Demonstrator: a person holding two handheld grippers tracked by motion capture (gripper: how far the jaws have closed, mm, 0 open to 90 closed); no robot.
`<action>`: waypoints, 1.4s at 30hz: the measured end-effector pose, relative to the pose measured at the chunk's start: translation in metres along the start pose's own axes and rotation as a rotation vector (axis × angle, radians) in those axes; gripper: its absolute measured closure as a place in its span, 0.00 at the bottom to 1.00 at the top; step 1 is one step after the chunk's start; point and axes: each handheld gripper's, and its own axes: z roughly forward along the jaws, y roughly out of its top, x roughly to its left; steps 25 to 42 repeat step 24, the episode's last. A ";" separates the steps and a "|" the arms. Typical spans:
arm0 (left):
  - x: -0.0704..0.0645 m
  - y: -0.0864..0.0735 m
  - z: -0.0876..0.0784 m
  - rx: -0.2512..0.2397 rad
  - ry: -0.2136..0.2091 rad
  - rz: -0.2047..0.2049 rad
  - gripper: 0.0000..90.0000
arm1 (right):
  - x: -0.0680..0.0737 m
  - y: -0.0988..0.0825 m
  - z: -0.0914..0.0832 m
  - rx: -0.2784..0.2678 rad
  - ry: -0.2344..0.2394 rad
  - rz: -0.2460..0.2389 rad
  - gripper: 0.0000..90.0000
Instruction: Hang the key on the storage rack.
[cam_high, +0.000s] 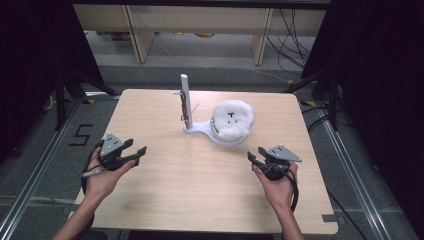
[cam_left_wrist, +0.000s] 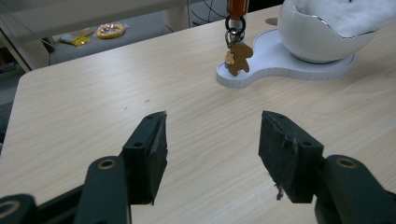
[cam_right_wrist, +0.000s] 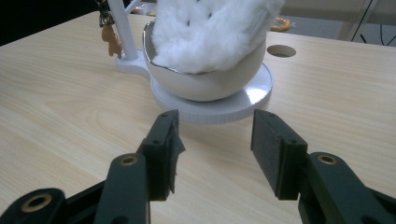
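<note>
Both jaw pairs wide, empty. Left gripper (cam_left_wrist: 212, 154) faces brown keychain charm (cam_left_wrist: 238, 58) hanging on white stand (cam_high: 185, 100); right gripper (cam_right_wrist: 215, 149) faces fluffy bowl (cam_right_wrist: 210, 65). Judgement: approach charm level, pinch below ring, lift off hook slowly; right steadies base.

— What sort of place is this?
— A lab recording bay: a pale wooden table (cam_high: 165, 200) between black curtains (cam_high: 30, 60), grey carpet floor (cam_high: 45, 165) with metal rails (cam_high: 30, 195).
— Anything else?
— Loose black cables (cam_high: 292, 37) by light wooden shelving legs (cam_high: 137, 35).
</note>
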 end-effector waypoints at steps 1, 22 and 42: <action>0.002 -0.006 0.000 -0.012 -0.004 -0.013 0.46 | -0.001 -0.002 0.000 -0.001 -0.004 -0.004 0.59; -0.002 -0.069 0.016 -0.136 0.009 -0.115 0.43 | -0.011 -0.033 0.002 -0.018 -0.004 0.035 0.58; -0.003 -0.069 0.015 -0.139 0.017 -0.110 0.43 | -0.010 -0.035 0.001 -0.021 -0.017 0.039 0.57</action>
